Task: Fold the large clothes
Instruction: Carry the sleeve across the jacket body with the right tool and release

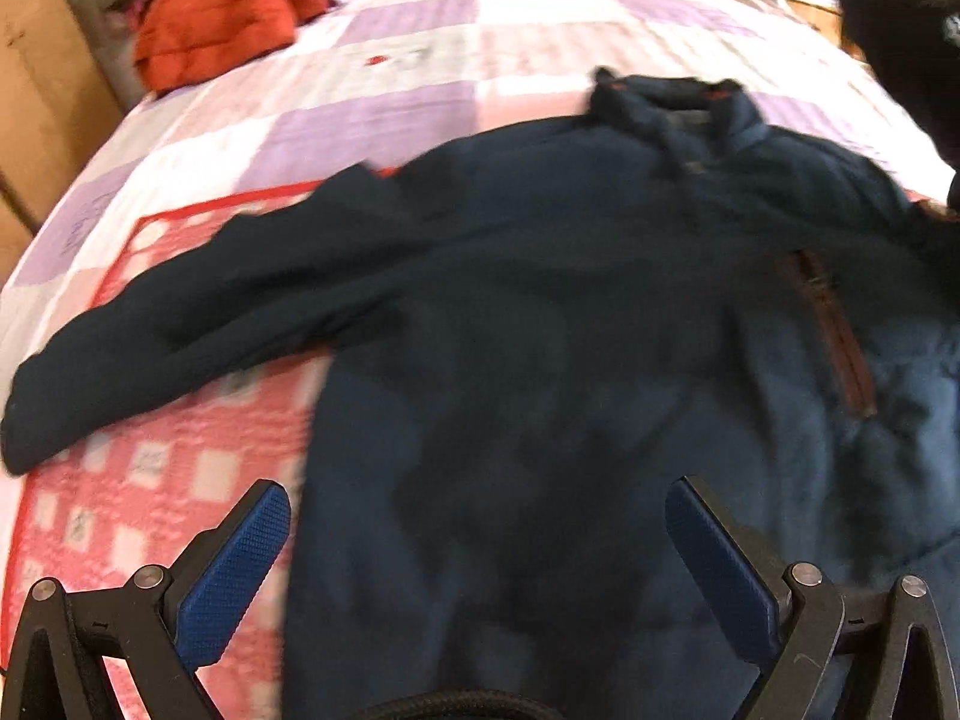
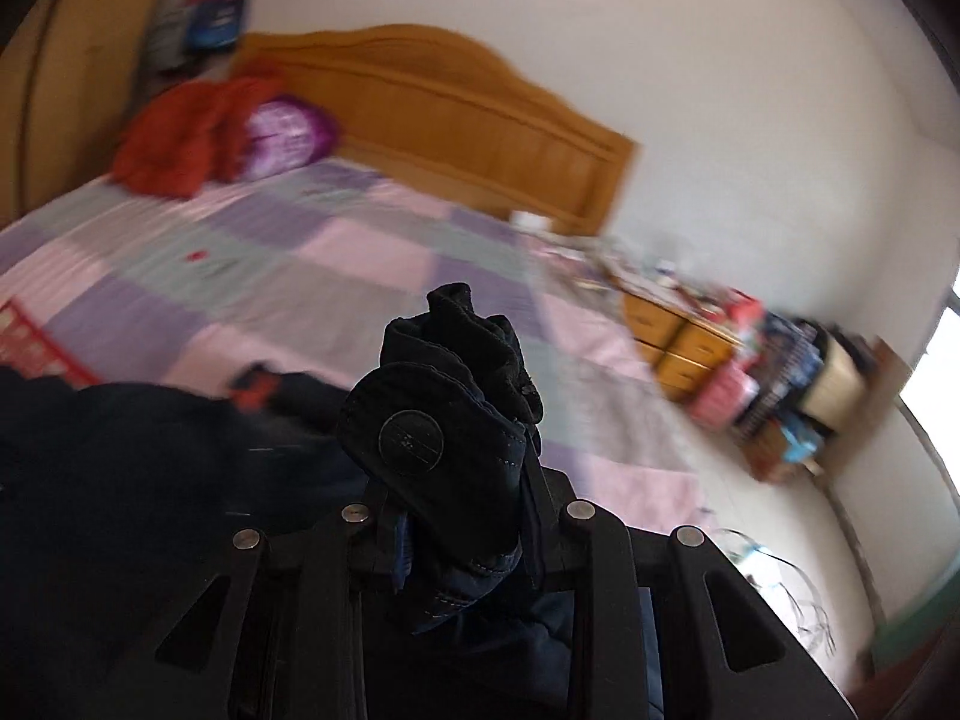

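A dark navy jacket (image 1: 540,312) lies spread front-up on the bed, collar at the far end, one sleeve (image 1: 150,348) stretched out to the left. My left gripper (image 1: 477,516) is open and empty, hovering over the jacket's lower body. My right gripper (image 2: 462,516) is shut on the jacket's other sleeve cuff (image 2: 432,444), bunched with a round button, and holds it lifted above the bed. That raised sleeve shows dark at the top right of the left wrist view (image 1: 900,18). The rest of the jacket (image 2: 120,480) lies below left in the right wrist view.
The bed has a purple, pink and white patchwork cover (image 1: 420,60) with a red-checked cloth (image 1: 156,480) under the jacket. An orange-red jacket (image 1: 222,18) and purple pillow (image 2: 288,132) lie near the wooden headboard (image 2: 450,114). A cluttered wooden nightstand (image 2: 690,336) stands right of the bed.
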Demonstrator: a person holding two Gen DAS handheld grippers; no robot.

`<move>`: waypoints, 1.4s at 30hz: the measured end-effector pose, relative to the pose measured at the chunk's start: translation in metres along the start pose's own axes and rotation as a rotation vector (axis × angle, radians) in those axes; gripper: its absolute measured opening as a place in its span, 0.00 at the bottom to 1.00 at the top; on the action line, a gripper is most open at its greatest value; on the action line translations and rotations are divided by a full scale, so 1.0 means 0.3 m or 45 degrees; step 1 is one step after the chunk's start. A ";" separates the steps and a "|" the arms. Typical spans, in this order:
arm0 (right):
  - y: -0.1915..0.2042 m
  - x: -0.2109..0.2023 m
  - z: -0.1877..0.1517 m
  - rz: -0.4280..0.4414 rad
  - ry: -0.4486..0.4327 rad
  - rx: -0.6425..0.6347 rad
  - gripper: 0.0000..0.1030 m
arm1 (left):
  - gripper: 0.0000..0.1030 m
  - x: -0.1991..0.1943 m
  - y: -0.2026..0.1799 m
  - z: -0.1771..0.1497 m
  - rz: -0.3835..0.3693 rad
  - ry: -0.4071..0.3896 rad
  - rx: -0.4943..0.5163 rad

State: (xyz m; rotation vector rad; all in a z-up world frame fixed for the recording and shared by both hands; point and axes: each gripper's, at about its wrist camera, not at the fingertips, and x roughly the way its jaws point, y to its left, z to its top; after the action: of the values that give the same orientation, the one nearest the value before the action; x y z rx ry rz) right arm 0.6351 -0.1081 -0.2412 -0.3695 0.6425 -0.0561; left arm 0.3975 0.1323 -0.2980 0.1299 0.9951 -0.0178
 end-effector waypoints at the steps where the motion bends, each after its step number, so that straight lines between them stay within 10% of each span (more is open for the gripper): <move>1: 0.118 0.027 -0.013 0.043 0.014 -0.039 0.30 | 1.00 0.009 0.039 -0.013 -0.001 0.009 -0.017; 8: 0.575 0.173 -0.123 0.213 0.120 -0.194 0.30 | 1.00 0.061 0.195 -0.100 0.022 0.042 -0.102; 16: 0.754 0.259 -0.206 0.256 0.192 -0.276 0.32 | 1.00 0.119 0.201 -0.149 -0.005 0.063 -0.137; 24: 0.817 0.176 -0.260 0.571 0.183 -0.322 0.78 | 1.00 0.133 0.153 -0.101 -0.022 0.036 -0.108; 29: 0.644 0.041 -0.262 0.699 0.121 -0.127 0.80 | 1.00 0.157 0.133 -0.073 -0.017 0.047 -0.112; 33: 0.326 0.010 -0.307 0.482 0.076 0.077 0.82 | 1.00 0.194 0.097 -0.021 -0.021 0.041 -0.098; 37: 0.009 0.152 -0.449 0.139 0.269 0.175 0.82 | 1.00 0.245 0.025 0.081 -0.036 0.019 -0.089; 42: -0.214 0.284 -0.693 0.108 0.501 0.283 0.83 | 1.00 0.335 -0.114 0.288 -0.090 -0.017 -0.111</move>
State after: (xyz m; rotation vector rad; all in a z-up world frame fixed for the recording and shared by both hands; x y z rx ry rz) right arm 0.5836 -0.2483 -0.4210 -0.1146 1.0298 -0.1201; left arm 0.5218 0.0927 -0.3392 0.0151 0.9853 -0.0399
